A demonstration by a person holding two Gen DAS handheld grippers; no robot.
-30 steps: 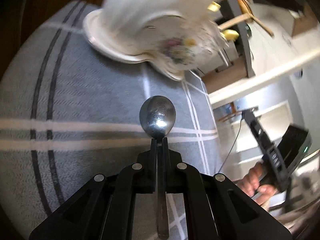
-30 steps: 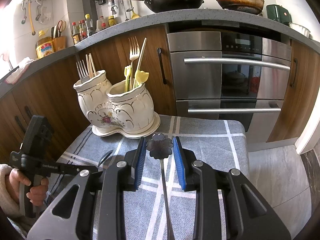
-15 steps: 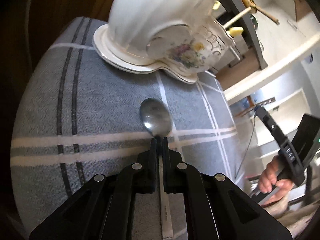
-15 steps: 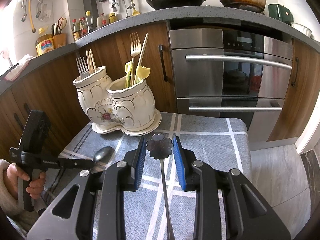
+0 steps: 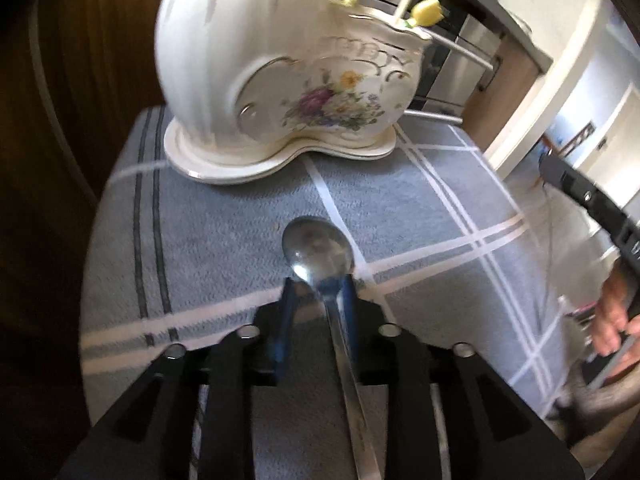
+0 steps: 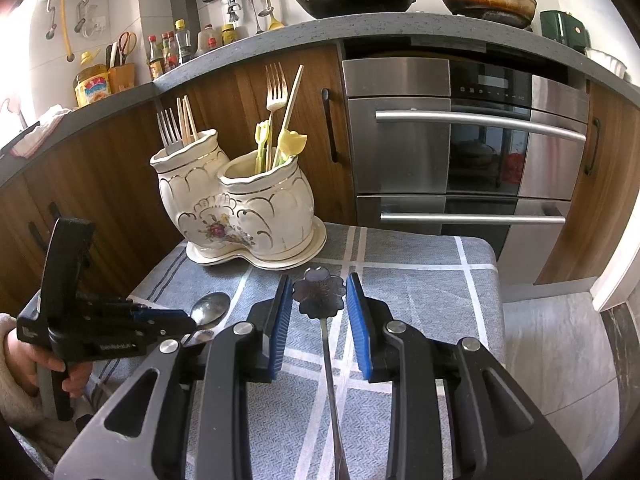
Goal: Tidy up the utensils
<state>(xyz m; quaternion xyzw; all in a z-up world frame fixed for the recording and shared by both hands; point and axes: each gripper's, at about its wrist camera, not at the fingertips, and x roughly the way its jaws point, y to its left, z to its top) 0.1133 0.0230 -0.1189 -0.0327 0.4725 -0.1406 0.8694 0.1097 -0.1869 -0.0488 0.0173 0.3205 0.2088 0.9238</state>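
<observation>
Left wrist view: the left gripper (image 5: 318,294) has its fingers spread, the spoon (image 5: 320,248) lying between them against the right finger, bowl pointing ahead toward the ceramic holder (image 5: 280,80). On the surface (image 6: 420,280), the right gripper (image 6: 320,308) straddles the flower-headed utensil (image 6: 320,292), fingers apart, its handle running back beneath them.

spoon (image 5: 318,246): shiny metal | holder (image 6: 236,204): glossy ceramic | tablecloth (image 6: 420,292): woven cloth
</observation>
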